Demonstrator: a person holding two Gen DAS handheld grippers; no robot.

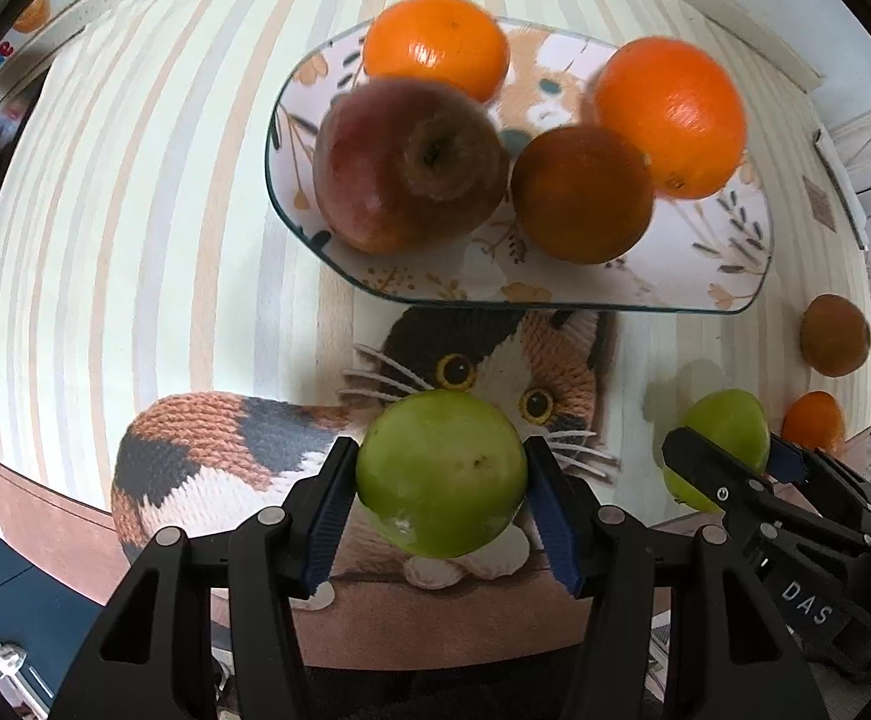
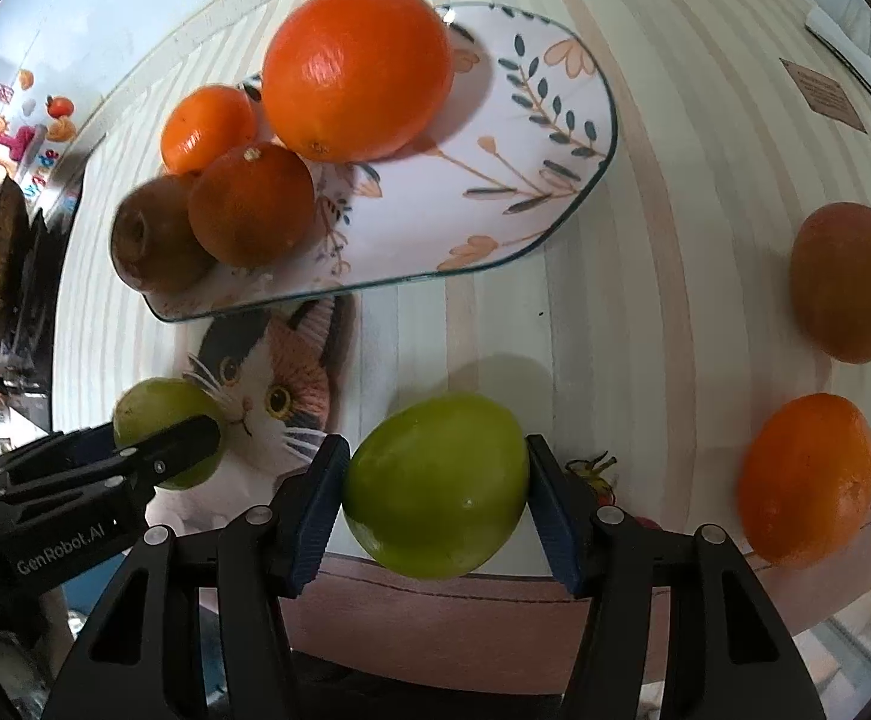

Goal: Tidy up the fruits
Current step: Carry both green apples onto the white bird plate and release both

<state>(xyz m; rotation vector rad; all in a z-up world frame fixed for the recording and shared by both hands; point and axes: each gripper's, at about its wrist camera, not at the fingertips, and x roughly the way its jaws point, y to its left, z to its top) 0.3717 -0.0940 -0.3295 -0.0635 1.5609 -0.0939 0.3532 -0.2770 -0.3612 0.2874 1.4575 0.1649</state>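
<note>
- Left wrist view: left claw clamps a green apple; plate at 12 o'clock.
- Right wrist view: right claw grips another green apple.

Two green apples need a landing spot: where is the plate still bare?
Bare: the plate's leaf-patterned end, right of the big orange. Crowded: the other end, with the red apple, dark orange and small orange.
</note>
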